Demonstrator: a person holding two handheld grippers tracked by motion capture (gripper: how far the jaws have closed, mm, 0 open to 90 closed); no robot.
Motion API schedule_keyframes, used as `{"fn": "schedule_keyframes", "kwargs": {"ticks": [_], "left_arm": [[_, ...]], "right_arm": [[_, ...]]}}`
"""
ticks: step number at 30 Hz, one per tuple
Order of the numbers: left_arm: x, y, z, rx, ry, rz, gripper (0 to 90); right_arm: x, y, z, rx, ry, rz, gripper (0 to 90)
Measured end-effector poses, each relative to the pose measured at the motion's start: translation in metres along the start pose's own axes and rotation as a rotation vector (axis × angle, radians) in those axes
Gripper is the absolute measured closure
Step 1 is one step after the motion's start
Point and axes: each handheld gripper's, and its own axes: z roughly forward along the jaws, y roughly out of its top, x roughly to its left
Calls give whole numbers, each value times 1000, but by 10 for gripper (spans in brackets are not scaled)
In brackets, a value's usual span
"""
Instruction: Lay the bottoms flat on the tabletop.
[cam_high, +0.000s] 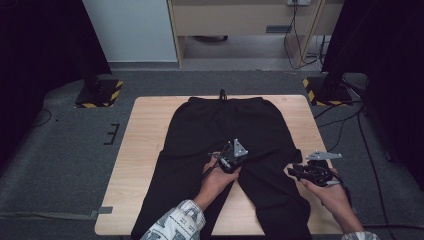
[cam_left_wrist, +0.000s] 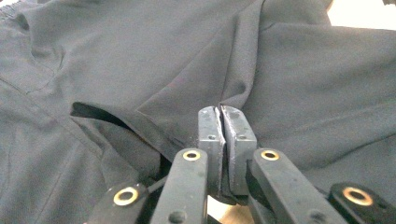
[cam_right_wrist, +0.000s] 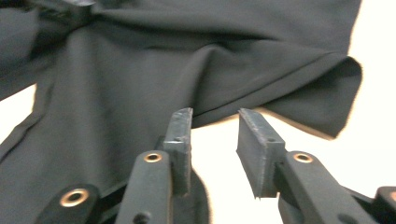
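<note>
Left gripper (cam_left_wrist: 220, 122) pinching black trousers (cam_left_wrist: 140, 60).

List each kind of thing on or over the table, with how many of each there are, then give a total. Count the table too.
Black trousers: 1
Hand-held tongs: 2, the left tongs shut on the trousers' fabric, the right tongs open at the trousers' edge
Wooden table: 1
Total: 4
</note>
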Motion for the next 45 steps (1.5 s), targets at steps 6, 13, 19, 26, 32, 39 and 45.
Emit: {"fn": "schedule_keyframes", "kwargs": {"ticks": [6,13,19,26,32,39,45], "left_arm": [[3,0,0,-18,-20,-20,858],[3,0,2,-18,-30,-18,856],[1,1,-1,-29,-34,-12,857],[4,-1,-8,-42,-30,-22,863],[4,-2,-8,-78,-80,-51,866],[-20,-3,-2,-26,-105,-8,857],[-29,-14,-9,-35,-84,29,752]], "right_arm": [[-9,0,24,-13,-84,66,618],[-1,2,47,-43,-109,77,499],[13,6,57,-49,-151,14,693],[12,12,43,-30,-151,0,893],[-21,11,-2,-61,-171,43,893],[-25,23,0,-109,-127,69,815],[-11,4,6,-61,-178,44,549]]}}
